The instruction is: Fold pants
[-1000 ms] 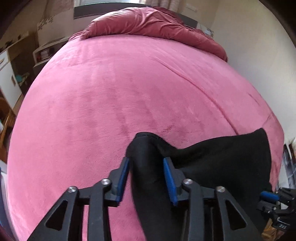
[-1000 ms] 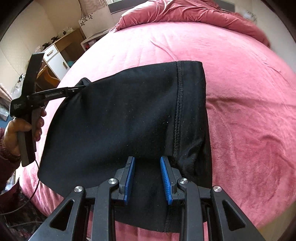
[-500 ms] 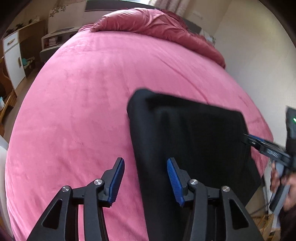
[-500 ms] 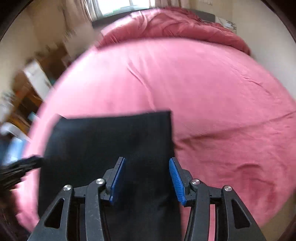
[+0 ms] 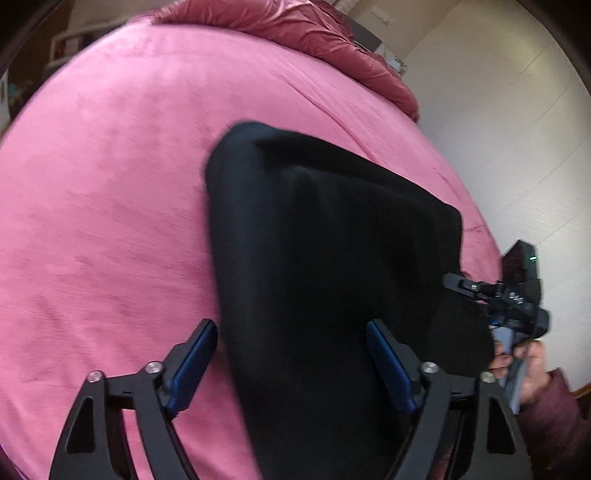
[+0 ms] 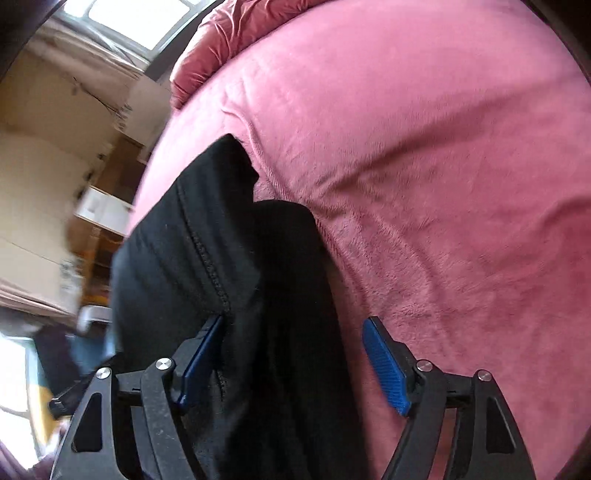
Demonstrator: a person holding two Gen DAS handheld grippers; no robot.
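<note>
The black pants [image 5: 332, 258] lie folded on the pink bed [image 5: 110, 184], near its front edge. My left gripper [image 5: 291, 362] is open, its blue pads wide apart over the near part of the pants, holding nothing. The right gripper shows in the left wrist view [image 5: 491, 295] at the pants' right edge, held by a hand. In the right wrist view the pants [image 6: 240, 277] lie with a stitched seam showing. My right gripper [image 6: 291, 362] is open above them, holding nothing.
A crumpled pink duvet [image 5: 295, 29] lies at the head of the bed. A cream wall [image 5: 498, 129] is on the right. Cabinets and boxes [image 6: 92, 184] stand beside the bed on the left. A window [image 6: 129, 14] is behind.
Both grippers let go of the pants and opened wide. The pants now lie flat on the bed. Both grippers have pulled back towards the front edge.
</note>
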